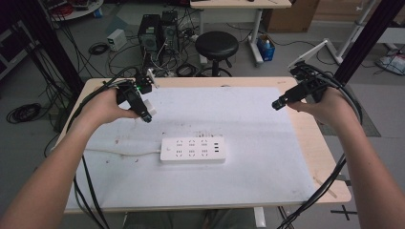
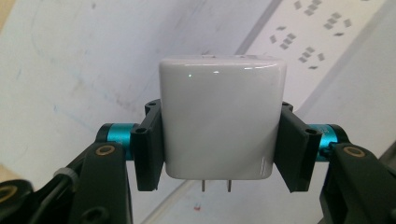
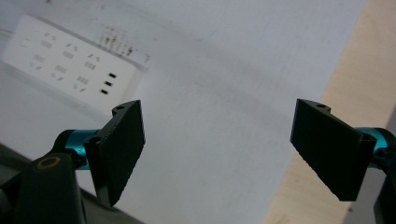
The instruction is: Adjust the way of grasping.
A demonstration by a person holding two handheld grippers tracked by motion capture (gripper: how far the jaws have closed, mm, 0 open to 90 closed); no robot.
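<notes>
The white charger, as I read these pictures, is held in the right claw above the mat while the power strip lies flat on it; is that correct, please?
Not quite: the white charger is clamped in the left claw, as the left gripper view shows. The right claw is open with nothing between its jaws. The power strip does lie flat on the mat.

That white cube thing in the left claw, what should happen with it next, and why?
Probably carry the white charger down toward the power strip. The left gripper clamps it above the mat, prongs bared, and the strip's sockets look free.

Dim even light, small glare on white charger (image 2: 222, 123), soft background blur
</notes>
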